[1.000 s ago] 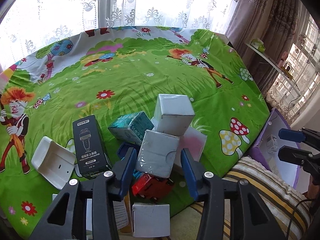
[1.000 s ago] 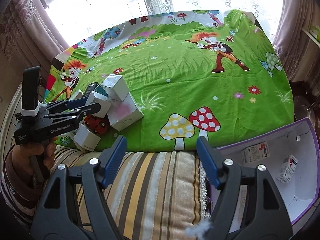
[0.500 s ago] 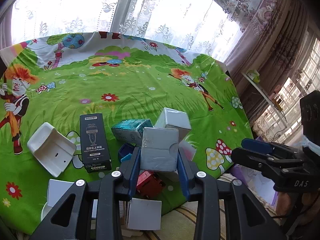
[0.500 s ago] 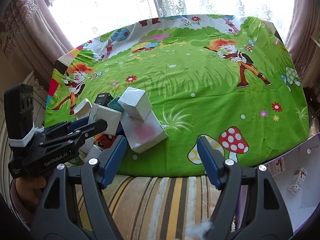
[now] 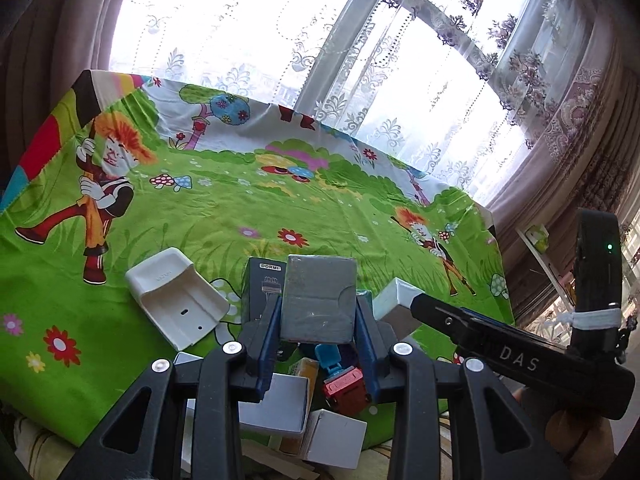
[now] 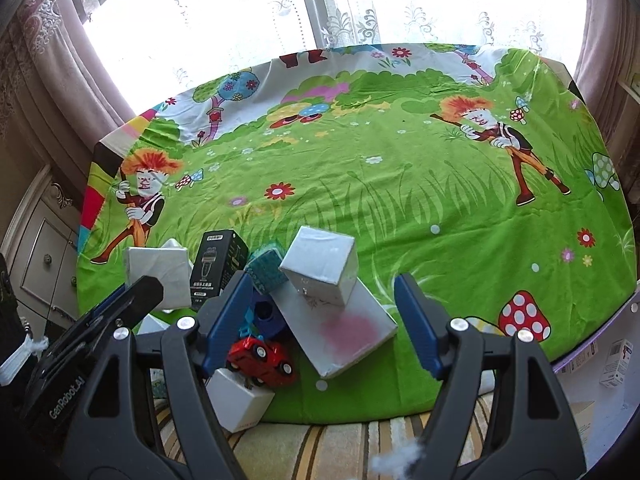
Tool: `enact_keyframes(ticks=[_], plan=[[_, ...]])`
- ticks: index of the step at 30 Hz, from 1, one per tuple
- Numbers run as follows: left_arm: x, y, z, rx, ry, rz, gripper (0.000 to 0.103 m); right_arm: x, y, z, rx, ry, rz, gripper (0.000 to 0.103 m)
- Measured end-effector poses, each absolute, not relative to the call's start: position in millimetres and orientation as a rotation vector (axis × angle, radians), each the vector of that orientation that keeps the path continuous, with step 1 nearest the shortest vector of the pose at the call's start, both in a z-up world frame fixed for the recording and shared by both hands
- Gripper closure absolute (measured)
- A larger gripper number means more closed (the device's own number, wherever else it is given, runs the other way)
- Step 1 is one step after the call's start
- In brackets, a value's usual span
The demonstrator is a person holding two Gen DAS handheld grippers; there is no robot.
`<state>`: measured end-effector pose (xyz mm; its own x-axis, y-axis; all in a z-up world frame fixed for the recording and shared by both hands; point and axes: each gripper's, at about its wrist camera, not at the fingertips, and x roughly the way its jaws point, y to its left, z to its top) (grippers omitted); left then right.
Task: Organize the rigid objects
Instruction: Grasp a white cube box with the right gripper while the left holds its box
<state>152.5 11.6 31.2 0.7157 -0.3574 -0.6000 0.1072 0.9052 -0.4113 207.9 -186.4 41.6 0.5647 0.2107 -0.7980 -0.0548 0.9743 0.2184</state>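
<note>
My left gripper (image 5: 316, 354) is shut on a grey-white box (image 5: 318, 298) and holds it above the pile; the box also shows in the right wrist view (image 6: 158, 276). My right gripper (image 6: 324, 328) is open and empty, hovering over a white cube (image 6: 320, 270) that leans on a flat white box (image 6: 340, 330). In the pile lie a red toy car (image 6: 262, 360), a black DORMI box (image 6: 218, 264), a teal box (image 6: 266, 270) and a small white box (image 6: 238, 400).
A white plastic holder (image 5: 176, 300) lies left of the pile on the green cartoon cloth (image 6: 400, 184). A purple-rimmed bin (image 6: 600, 360) with small cartons sits at the right edge. A striped cushion (image 6: 340, 448) is in front. Curtains and window are behind.
My left gripper closed on the grey-white box and lifted it off the pile. My right gripper moved left from the bin and now hovers over the white cube.
</note>
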Motion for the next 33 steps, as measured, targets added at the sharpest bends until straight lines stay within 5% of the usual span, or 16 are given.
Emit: enact_keyframes(ticks=[9, 13, 33], plan=[[150, 16, 29, -0.389, 0.72, -0.26, 0.067, 229, -174, 26, 0.136, 0.977, 0.064, 0.028], [150, 18, 27, -0.395, 0.719, -0.257, 0.067, 230, -178, 12, 0.141, 1.018, 0.068, 0.057], [125, -17, 43, -0.313, 0.699, -0.283, 0.067, 177, -224, 34, 0.189, 0.903, 0.118, 0.057]])
